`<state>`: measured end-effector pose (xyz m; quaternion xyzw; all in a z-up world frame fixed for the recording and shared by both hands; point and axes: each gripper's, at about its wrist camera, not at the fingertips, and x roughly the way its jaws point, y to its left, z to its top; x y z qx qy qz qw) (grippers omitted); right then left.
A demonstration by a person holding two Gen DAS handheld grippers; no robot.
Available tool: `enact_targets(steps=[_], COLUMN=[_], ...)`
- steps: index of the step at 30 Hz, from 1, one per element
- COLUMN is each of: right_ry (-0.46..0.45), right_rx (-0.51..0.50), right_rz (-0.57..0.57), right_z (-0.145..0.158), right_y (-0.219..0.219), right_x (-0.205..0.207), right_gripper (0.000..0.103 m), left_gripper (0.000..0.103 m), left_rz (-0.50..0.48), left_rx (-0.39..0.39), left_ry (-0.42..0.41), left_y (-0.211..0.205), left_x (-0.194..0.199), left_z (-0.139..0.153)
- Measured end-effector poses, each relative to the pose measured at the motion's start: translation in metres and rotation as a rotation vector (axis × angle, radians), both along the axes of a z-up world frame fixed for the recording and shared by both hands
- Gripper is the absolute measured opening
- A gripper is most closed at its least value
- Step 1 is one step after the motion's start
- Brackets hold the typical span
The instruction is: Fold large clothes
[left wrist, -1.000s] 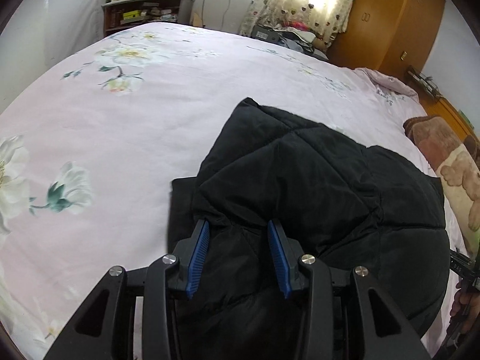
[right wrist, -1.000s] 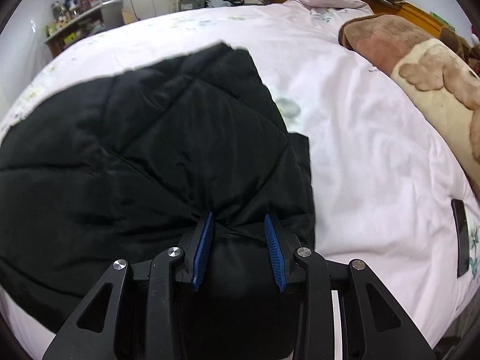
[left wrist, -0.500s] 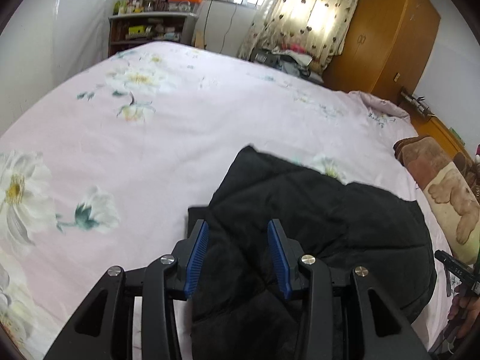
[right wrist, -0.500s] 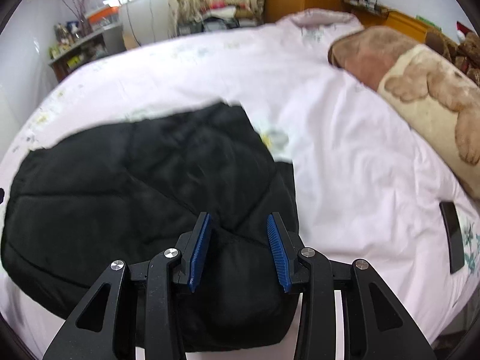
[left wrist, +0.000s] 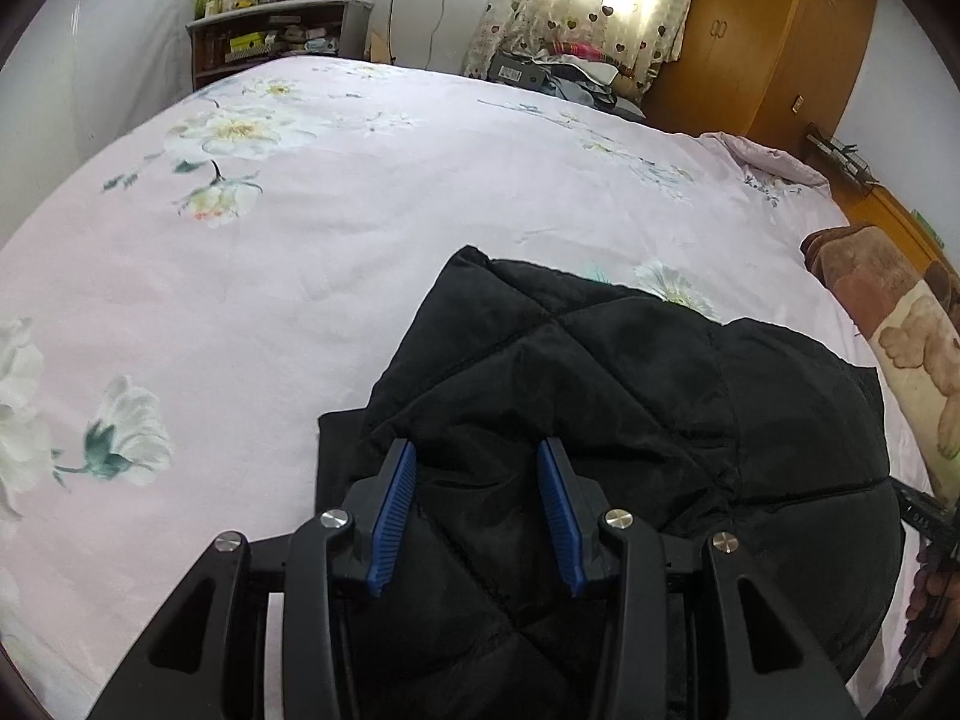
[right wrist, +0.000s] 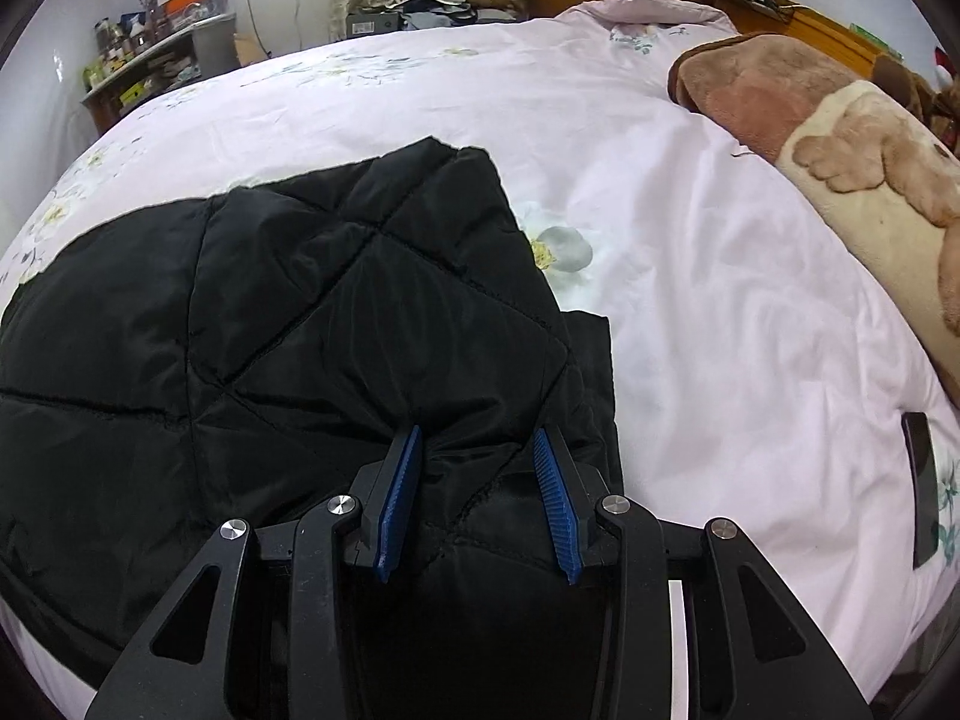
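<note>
A black quilted jacket lies folded on the pink floral bed sheet; it also shows in the right wrist view. My left gripper is open over the jacket's near left part, its blue pads apart with fabric between and below them. My right gripper is open over the jacket's near right part, next to its right edge. I cannot tell whether the fingers touch the fabric.
A brown and cream plush blanket lies along the bed's right side. A dark phone lies on the sheet at the right. A shelf, curtains and a wooden wardrobe stand beyond the bed.
Both grippers rose and tilted back half a second ago, then came back down closer over the jacket. The jaws stayed open and the jacket kept its shape.
</note>
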<state>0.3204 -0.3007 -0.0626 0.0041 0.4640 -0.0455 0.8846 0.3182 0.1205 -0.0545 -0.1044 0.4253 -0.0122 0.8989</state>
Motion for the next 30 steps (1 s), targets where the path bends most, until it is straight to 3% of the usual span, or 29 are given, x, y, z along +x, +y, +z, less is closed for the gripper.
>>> enact_targets(steps=[10,18,26,30], right_ry=[-0.093,-0.027,-0.073,-0.090], right_rx=[0.057,0.069,0.079,0.054], right_rz=[0.036,0.020,0.039,0.059], right_z=[0.037,0.009,0.026,0.023], right_y=[0.002,-0.004,-0.001,0.002], right_x=[-0.042,-0.039,-0.051,-0.055], right_gripper=[0.041,0.041,0.045,0.051], left_gripper=[0.044,0.045,0.045,0.047], left_rz=[-0.014,-0.036,0.011,0.074], left_rx=[0.062,0.080,0.050,0.027], left_ry=[-0.049,0.021,-0.022,0.028], left_y=[-0.008,-0.016,0.007,0.032], left_x=[-0.033,-0.031,-0.046,-0.044], left_z=[0.032,0.003,0.017,0.001])
